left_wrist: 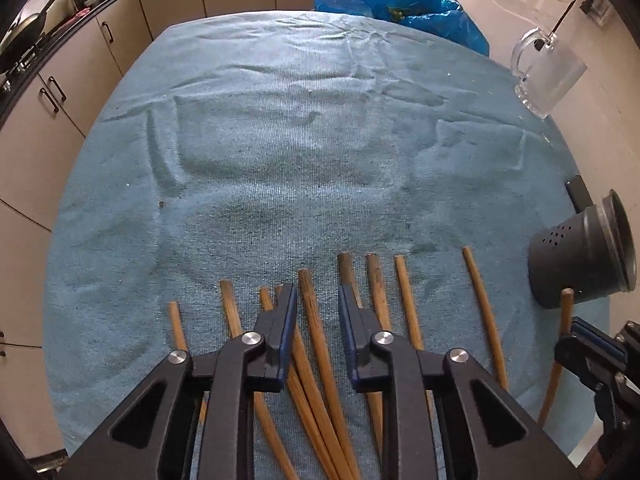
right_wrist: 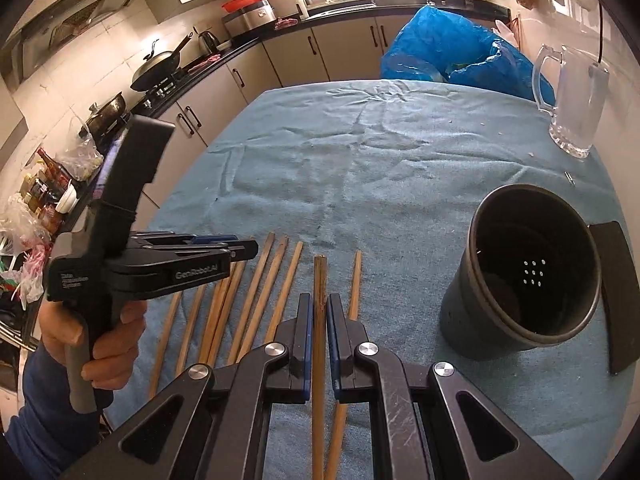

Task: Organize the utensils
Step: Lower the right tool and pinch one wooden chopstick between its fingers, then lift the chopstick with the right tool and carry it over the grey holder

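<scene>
Left wrist: left gripper [left_wrist: 318, 292] spread apart above brown bamboo chopsticks [left_wrist: 320, 344] fanned on blue towel [left_wrist: 280, 140]. Right wrist: right gripper [right_wrist: 319, 312] clenched on one dark-tipped bamboo chopstick [right_wrist: 319, 276]; dark perforated plastic holder [right_wrist: 524, 272] just right. Thin stick could pivot, missing the rim.

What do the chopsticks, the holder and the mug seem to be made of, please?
Chopsticks: likely bamboo or wood, matt tan with lengthwise grain and darkened tips. Holder: dark grey with a dull sheen and small drain holes; plastic or coated metal, hard to tell. Mug: clear and thick-walled, with a heavy base and handle; glass, possibly acrylic.
</scene>
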Demonstrator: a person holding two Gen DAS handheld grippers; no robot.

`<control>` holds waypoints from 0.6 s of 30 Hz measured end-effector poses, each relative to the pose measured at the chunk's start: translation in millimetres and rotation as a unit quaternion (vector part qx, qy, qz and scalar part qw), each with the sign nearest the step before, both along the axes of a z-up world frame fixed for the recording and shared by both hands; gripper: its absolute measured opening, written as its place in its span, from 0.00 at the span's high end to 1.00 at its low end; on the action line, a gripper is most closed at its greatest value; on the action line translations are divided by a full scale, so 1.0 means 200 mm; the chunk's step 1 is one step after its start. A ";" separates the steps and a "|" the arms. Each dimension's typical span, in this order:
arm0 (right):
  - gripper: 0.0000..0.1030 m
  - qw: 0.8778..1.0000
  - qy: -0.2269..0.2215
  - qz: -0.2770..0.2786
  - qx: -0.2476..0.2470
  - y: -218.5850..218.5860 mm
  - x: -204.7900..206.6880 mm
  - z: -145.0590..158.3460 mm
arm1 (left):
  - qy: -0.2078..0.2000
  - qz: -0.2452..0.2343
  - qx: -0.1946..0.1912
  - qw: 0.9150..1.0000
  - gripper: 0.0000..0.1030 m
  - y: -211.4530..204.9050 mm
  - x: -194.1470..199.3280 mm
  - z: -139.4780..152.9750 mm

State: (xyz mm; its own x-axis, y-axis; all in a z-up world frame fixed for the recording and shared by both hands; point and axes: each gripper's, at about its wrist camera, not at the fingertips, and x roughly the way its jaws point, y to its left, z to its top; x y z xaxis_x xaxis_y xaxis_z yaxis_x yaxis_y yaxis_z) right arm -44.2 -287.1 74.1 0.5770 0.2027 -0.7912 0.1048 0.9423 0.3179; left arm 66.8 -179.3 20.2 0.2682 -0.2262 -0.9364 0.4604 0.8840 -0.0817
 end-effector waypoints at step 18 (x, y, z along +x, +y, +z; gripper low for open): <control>0.93 0.999 -0.048 -0.015 0.007 0.00 -0.13 0.12 | -0.075 0.033 -0.070 0.994 0.93 0.16 -0.21 0.24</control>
